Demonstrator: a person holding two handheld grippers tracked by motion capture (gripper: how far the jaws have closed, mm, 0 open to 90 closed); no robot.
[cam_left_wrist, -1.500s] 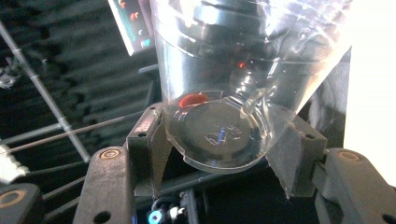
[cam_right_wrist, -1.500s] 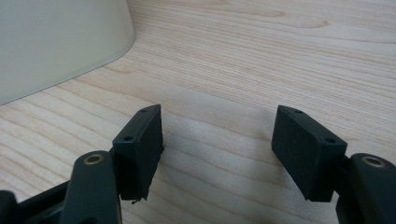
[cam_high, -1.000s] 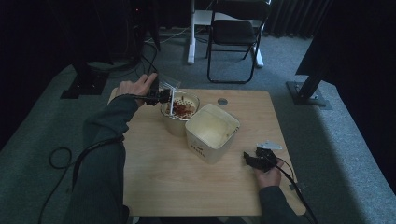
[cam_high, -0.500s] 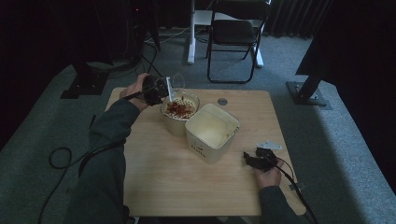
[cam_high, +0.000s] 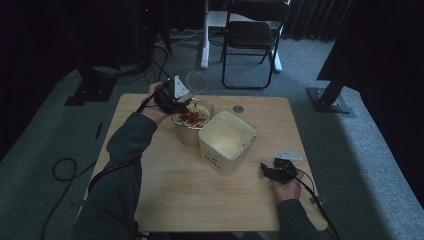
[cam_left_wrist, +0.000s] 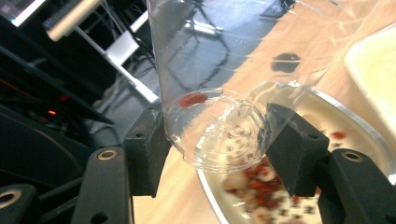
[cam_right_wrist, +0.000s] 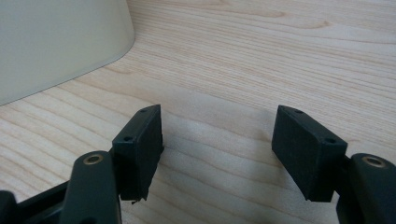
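ok, left gripper (cam_left_wrist: 215, 154) clamped on clear plastic cup (cam_left_wrist: 219, 93), upper left of high view above bowl (cam_high: 192, 120). right gripper (cam_right_wrist: 217, 154) lower right, jaws apart, empty.

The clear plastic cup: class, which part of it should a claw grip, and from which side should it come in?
Grip the clear plastic cup near its closed base, as the left claw does: the base stiffens the thin wall and the round body fits between the pads. Come from the base side, so the open mouth stays free to tip toward the metal bowl.
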